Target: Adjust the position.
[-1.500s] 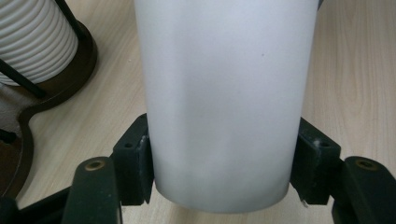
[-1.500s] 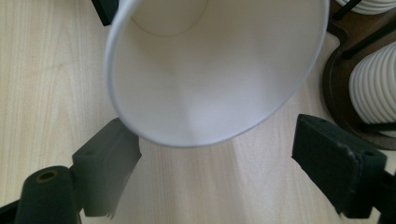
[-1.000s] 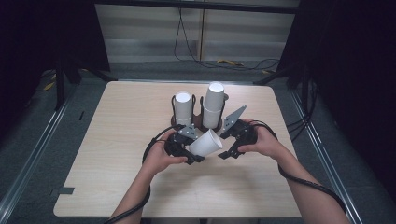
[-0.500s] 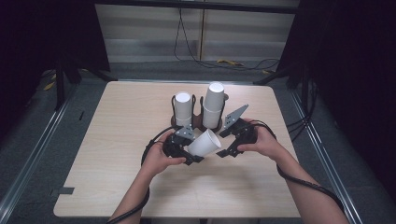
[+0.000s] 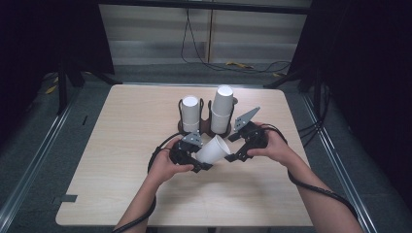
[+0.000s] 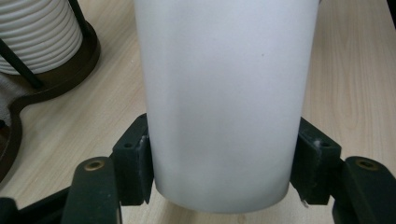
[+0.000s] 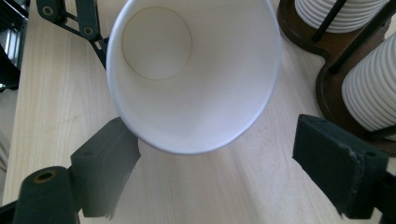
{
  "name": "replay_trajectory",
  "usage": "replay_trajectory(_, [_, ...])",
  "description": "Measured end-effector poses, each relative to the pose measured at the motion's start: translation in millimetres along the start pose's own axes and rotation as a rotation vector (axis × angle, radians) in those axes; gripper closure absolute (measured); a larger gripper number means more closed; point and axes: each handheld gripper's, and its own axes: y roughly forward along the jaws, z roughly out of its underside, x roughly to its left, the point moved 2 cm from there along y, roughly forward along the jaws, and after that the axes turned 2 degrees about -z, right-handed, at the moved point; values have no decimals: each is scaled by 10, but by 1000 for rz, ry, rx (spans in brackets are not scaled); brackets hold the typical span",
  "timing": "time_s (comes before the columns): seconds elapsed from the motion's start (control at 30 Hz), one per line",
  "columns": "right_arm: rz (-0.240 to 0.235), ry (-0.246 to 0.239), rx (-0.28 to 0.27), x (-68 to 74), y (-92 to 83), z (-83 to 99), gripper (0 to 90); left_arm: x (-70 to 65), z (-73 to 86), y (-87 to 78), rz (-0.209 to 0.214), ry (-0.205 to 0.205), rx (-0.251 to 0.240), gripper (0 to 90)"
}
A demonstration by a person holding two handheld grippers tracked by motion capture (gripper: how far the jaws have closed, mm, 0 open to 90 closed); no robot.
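The left gripper (image 5: 198,162) clamps a paper cup (image 5: 213,149) near its base, mouth toward the wide-open right gripper (image 7: 215,158) just ahead; light and thin-walled, the cup likely crushes easily, so grip gently near the stiffer rim.

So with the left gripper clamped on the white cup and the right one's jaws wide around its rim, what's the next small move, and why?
Probably close the right gripper on the rim of the white cup. The left gripper already pinches the cup near its base, lying sideways above the table, and the right jaws stand open on either side of the mouth, apart from it. Closing would let the hands share or pass it.
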Motion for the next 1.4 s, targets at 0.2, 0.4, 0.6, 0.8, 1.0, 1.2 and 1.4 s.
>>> replay_trajectory(0.2, [-14, 5, -2, 9, 22, -25, 136, 0, 0, 22, 14, -2, -9, 345])
replay_trajectory(0.4, [-34, -7, -13, 19, 61, -72, 137, -2, -5, 39, 18, -4, -16, 345])
replay_trajectory(0.6, [-51, -24, -20, 31, 91, -125, 150, -1, -4, 51, 22, -11, -22, 346])
replay_trajectory(0.8, [-56, -22, -35, 21, 80, -155, 152, 4, -8, 64, 19, -9, -10, 345])
replay_trajectory(1.0, [-63, -18, -35, 43, 87, -172, 152, -14, -22, 88, 28, -2, -6, 345])
replay_trajectory(1.2, [-63, -27, -25, 46, 102, -181, 154, -19, -24, 105, 26, 3, 0, 345])
replay_trajectory(1.4, [-56, -62, -22, 58, 93, -197, 177, -17, -23, 113, 26, 14, 10, 346])
